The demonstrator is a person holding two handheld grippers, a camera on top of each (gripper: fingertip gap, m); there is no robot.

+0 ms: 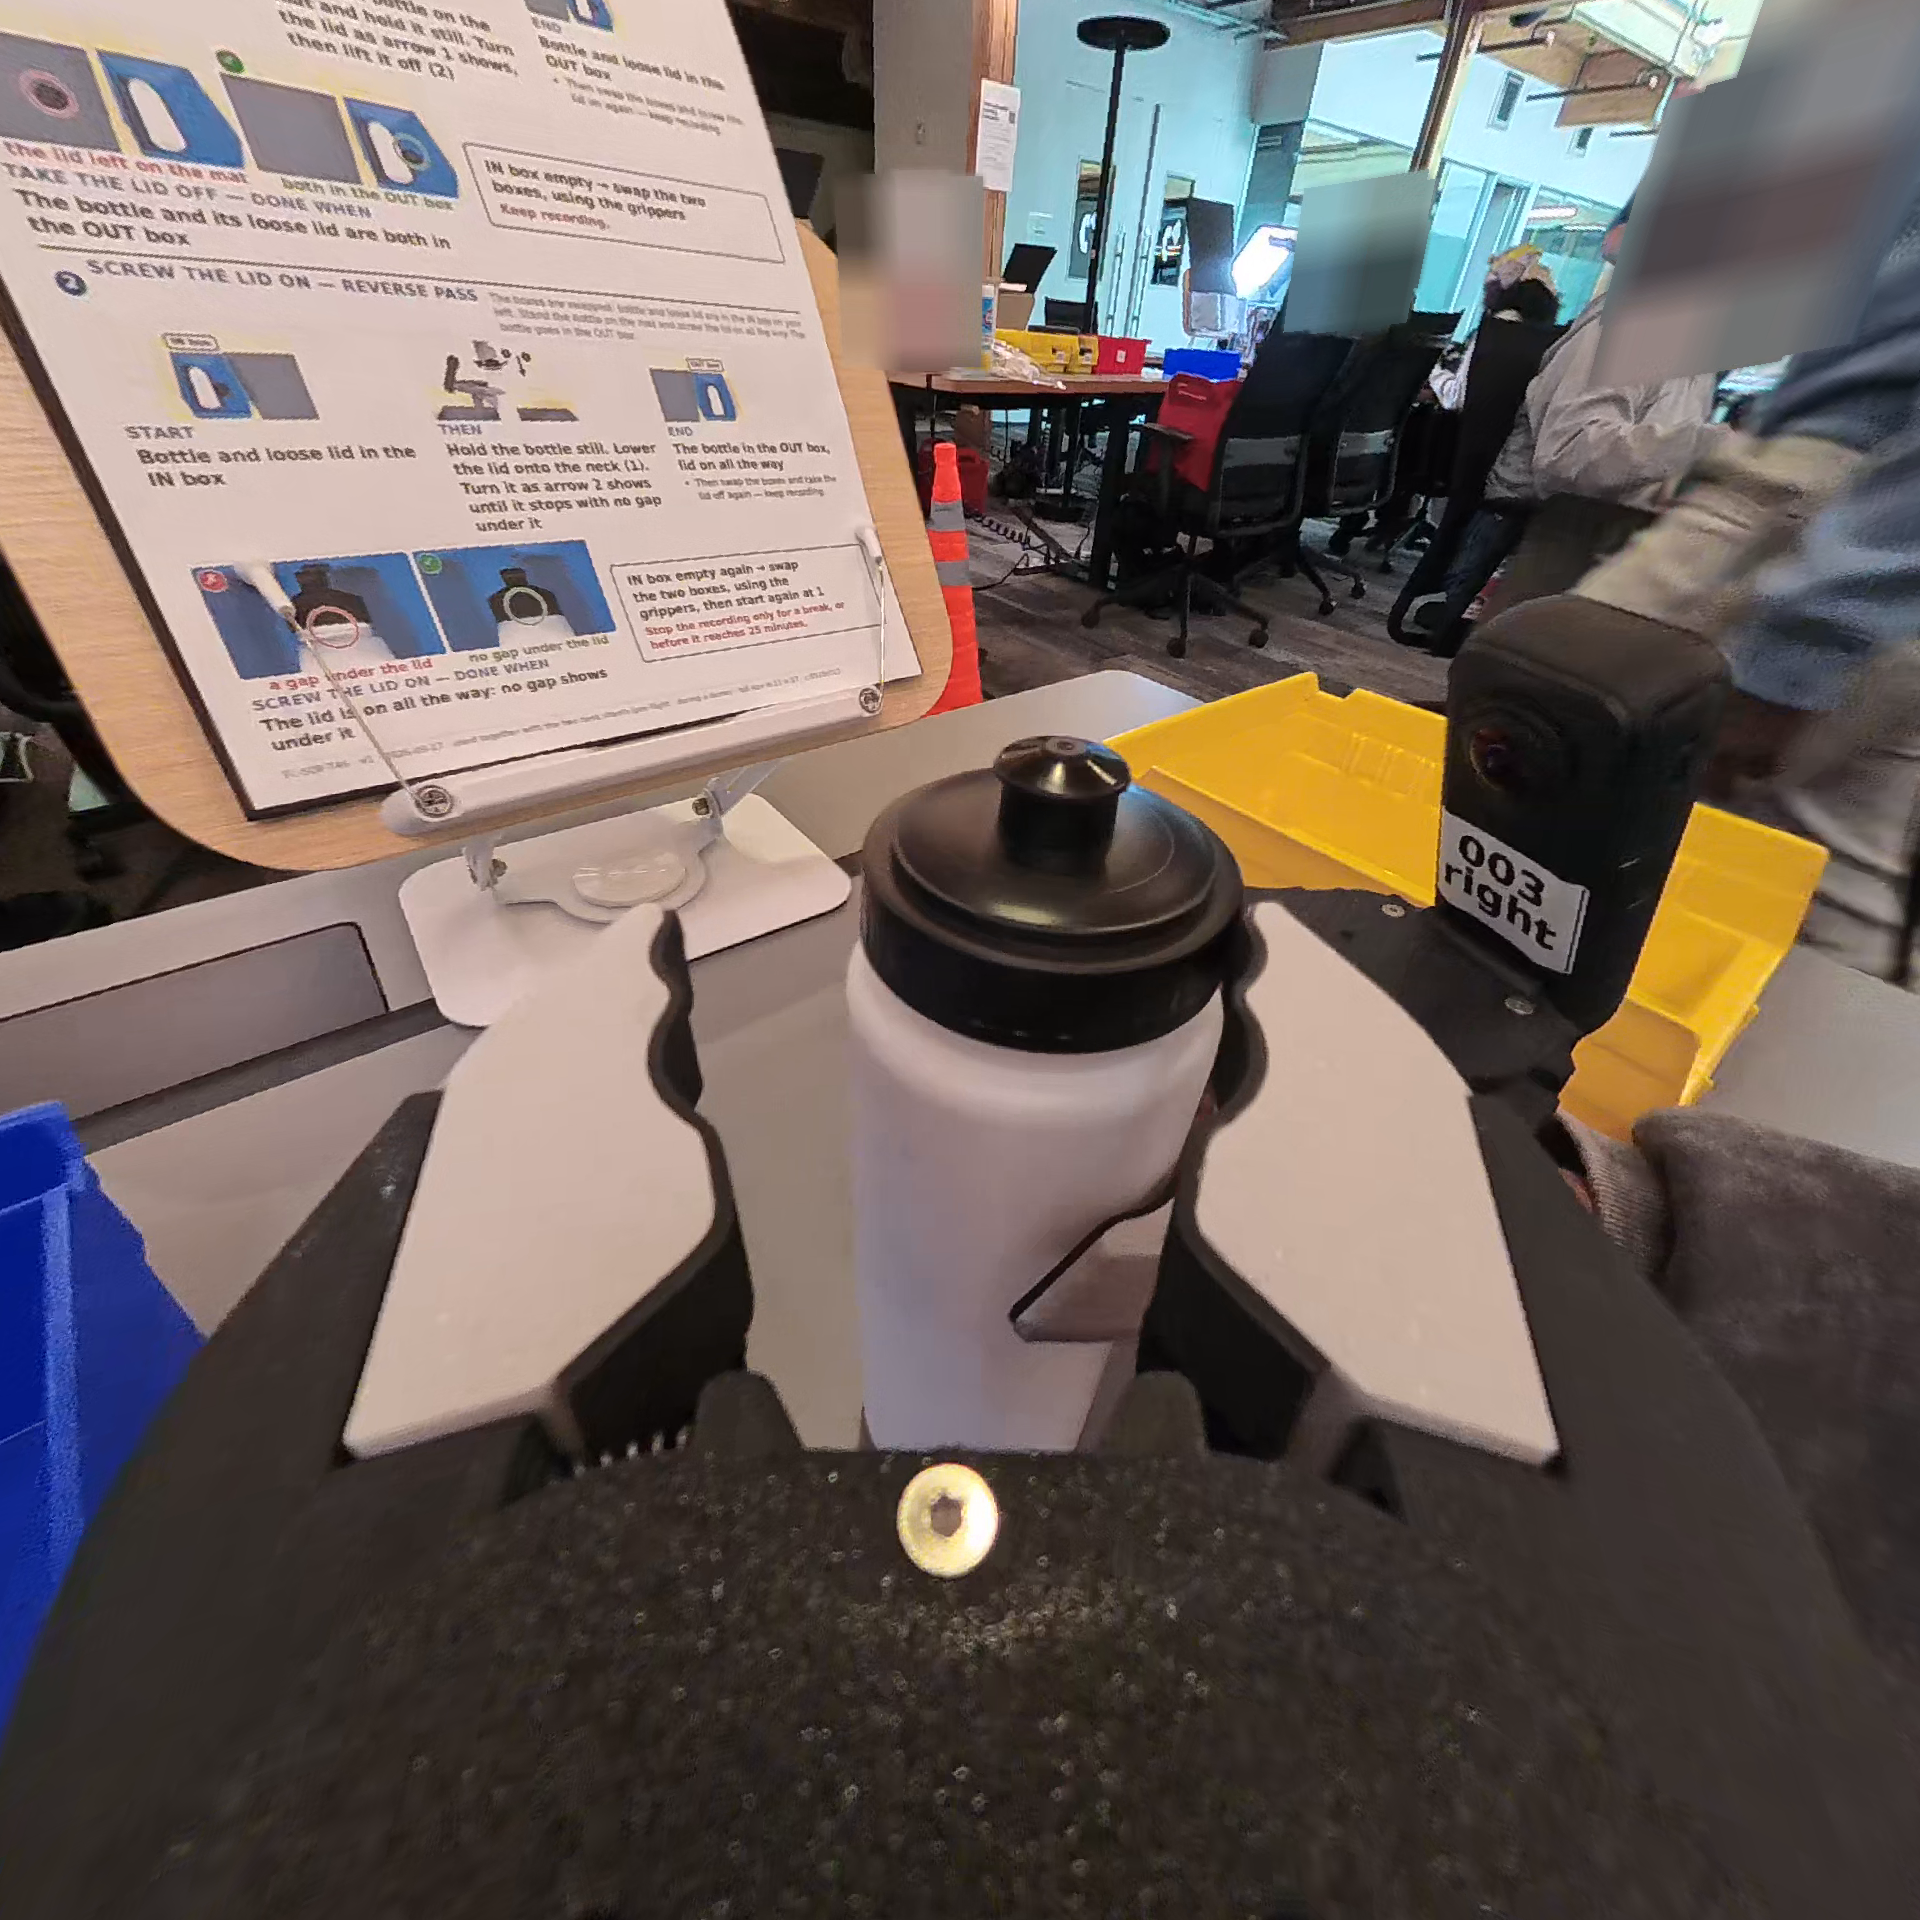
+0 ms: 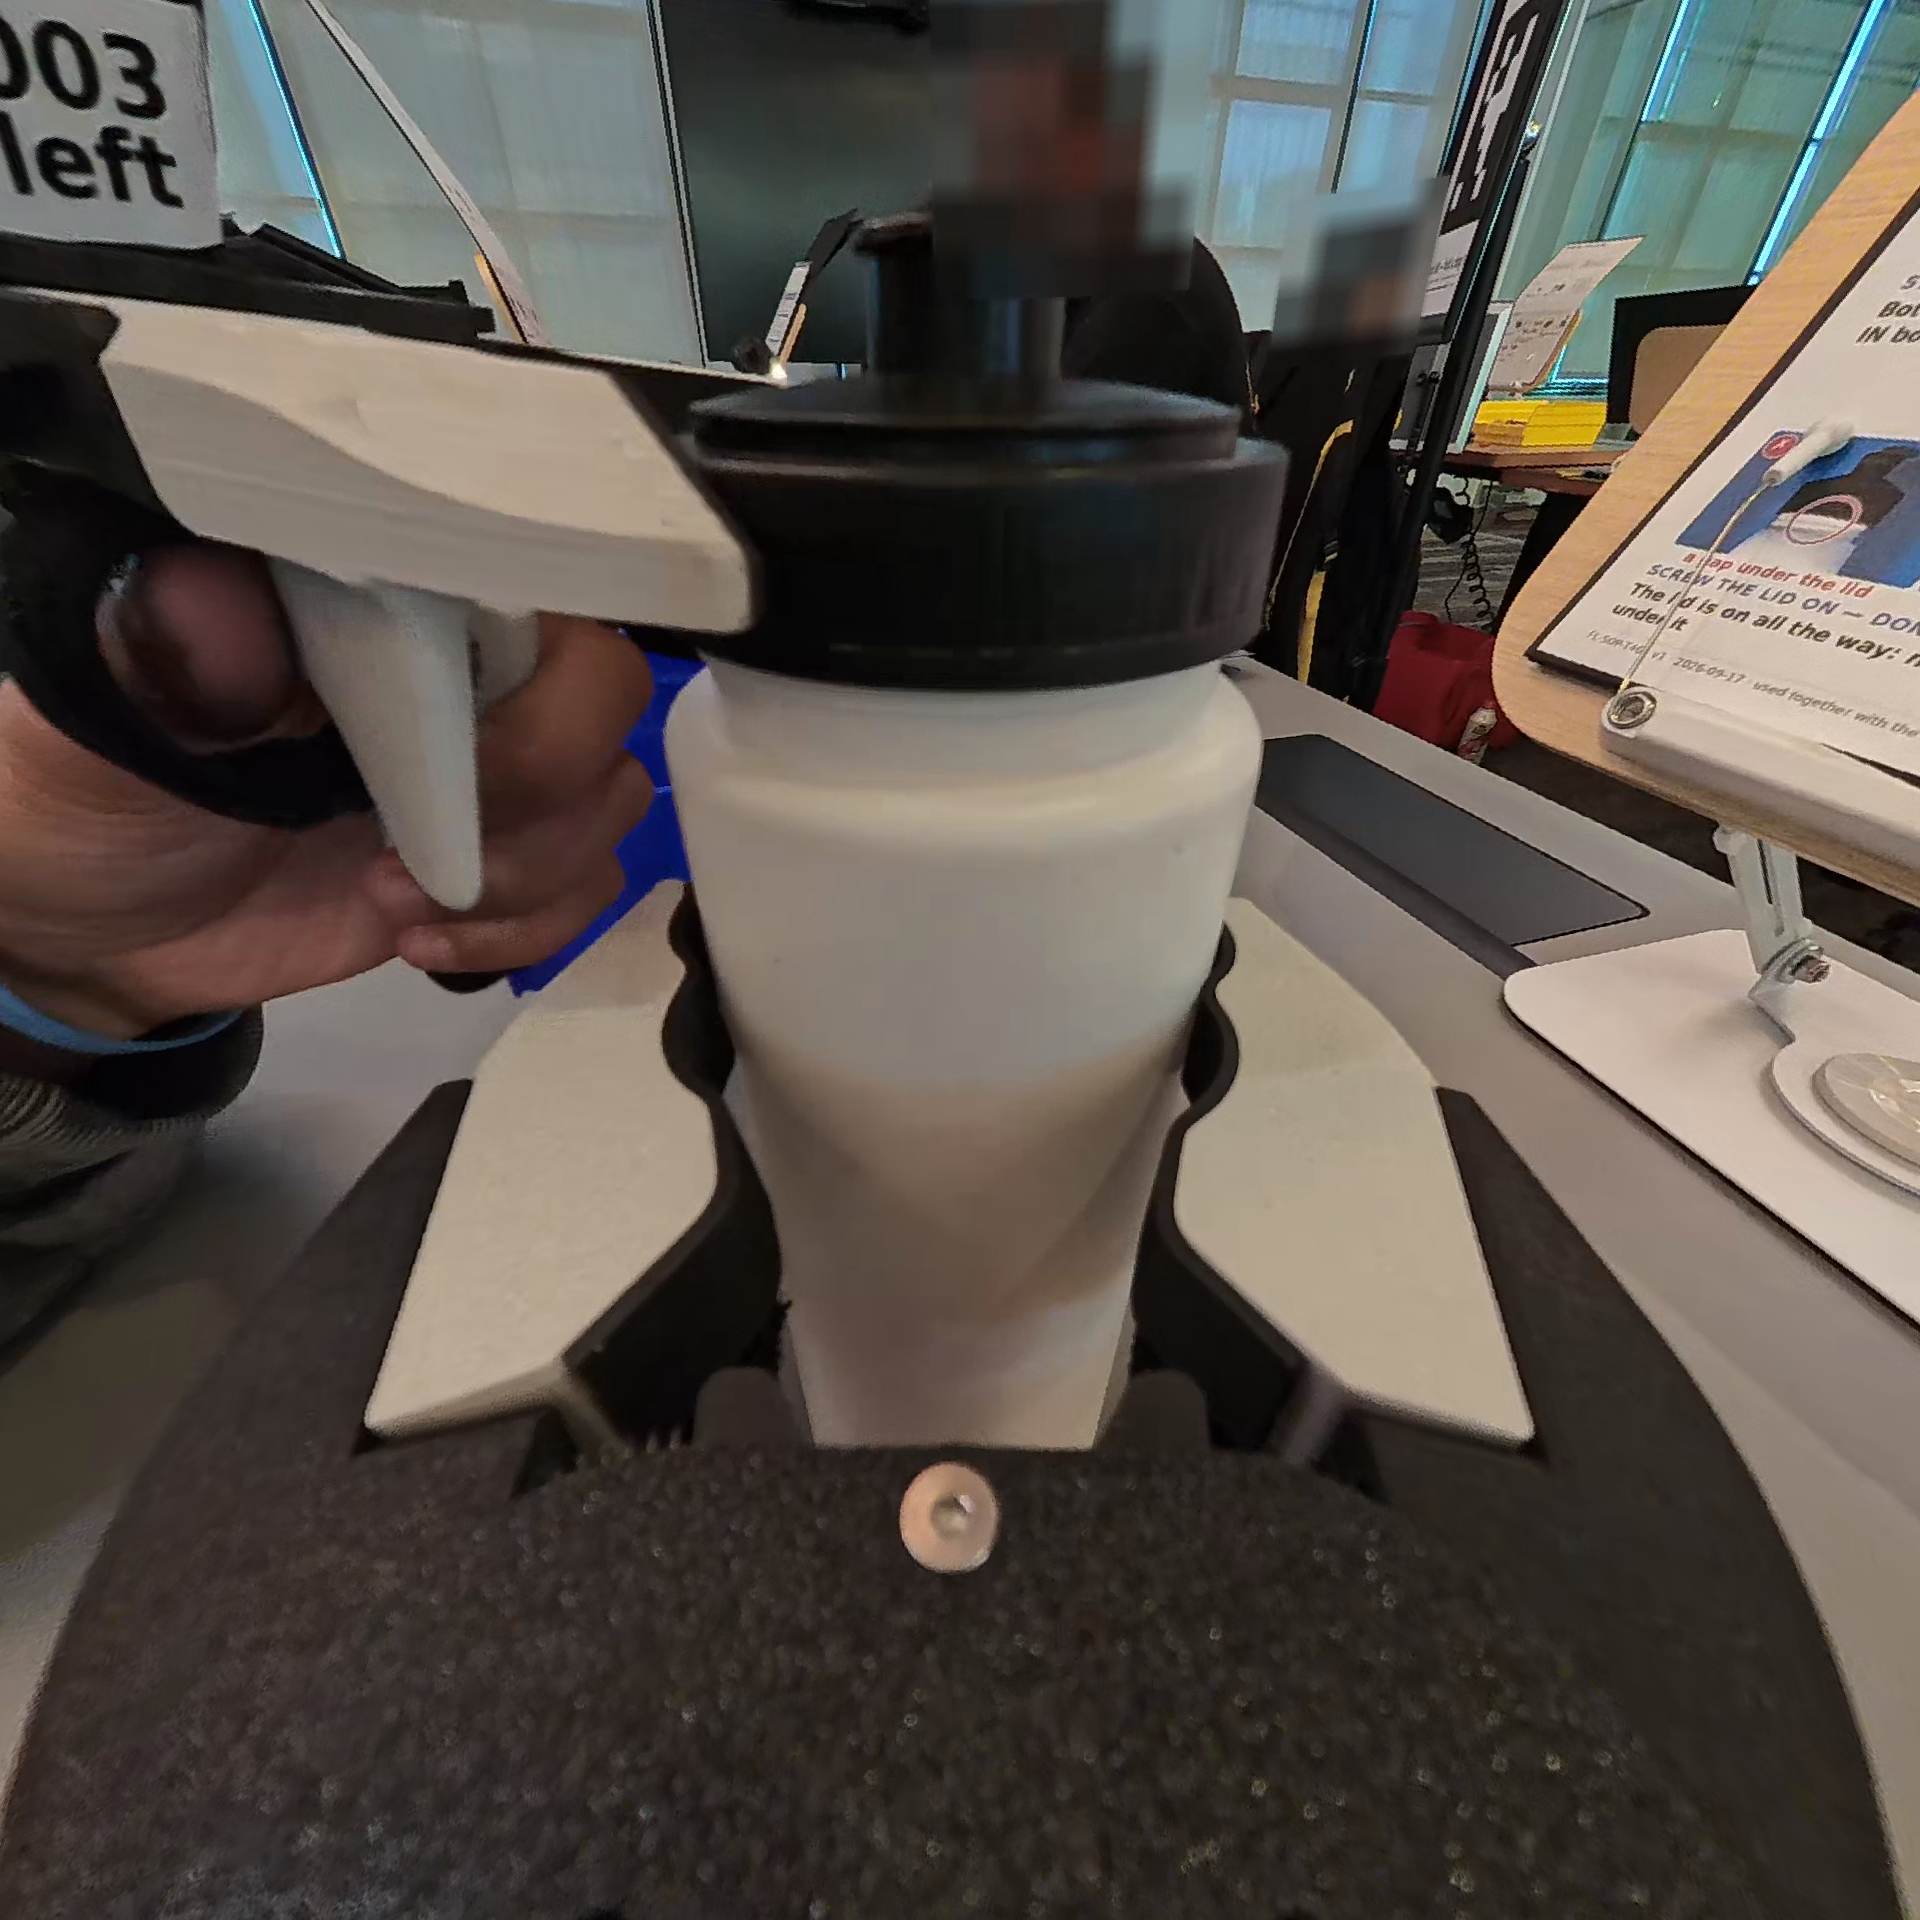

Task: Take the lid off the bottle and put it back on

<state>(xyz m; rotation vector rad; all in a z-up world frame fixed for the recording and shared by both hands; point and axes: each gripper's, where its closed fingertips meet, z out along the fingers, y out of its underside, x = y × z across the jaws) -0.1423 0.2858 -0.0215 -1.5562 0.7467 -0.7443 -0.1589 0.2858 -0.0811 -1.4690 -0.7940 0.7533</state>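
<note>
**Upright bottle held low by the right, lid level with the left**

Left wrist view: the white bottle (image 1: 1023, 1174) stands upright on the grey bench (image 1: 249, 1184), its long axis vertical, straight ahead between the fingers of the left hand-held gripper (image 1: 951, 997). The black lid (image 1: 1049, 883) sits on the neck at fingertip height. The jaws stand spread: the right-hand fingertip is at the lid's rim, while a clear gap shows on the other side. The right hand-held gripper (image 1: 1340, 1174) reaches in from the right, lower down, one finger (image 1: 1101, 1288) lying against the bottle's body. A yellow bin (image 1: 1309, 779) lies behind, a blue bin (image 1: 62, 1351) to the left.

Right wrist view: the right hand-held gripper (image 2: 951, 1049) is pinching the bottle (image 2: 966, 935) around its lower body, both fingers touching its sides. The left hand-held gripper (image 2: 416, 488) comes in level from the left, one white finger against the lid (image 2: 997, 540); its far finger is hidden.

Judgement: the left is the nearer to the lid, and needs to close across it and turn about the vertical axis.
</note>
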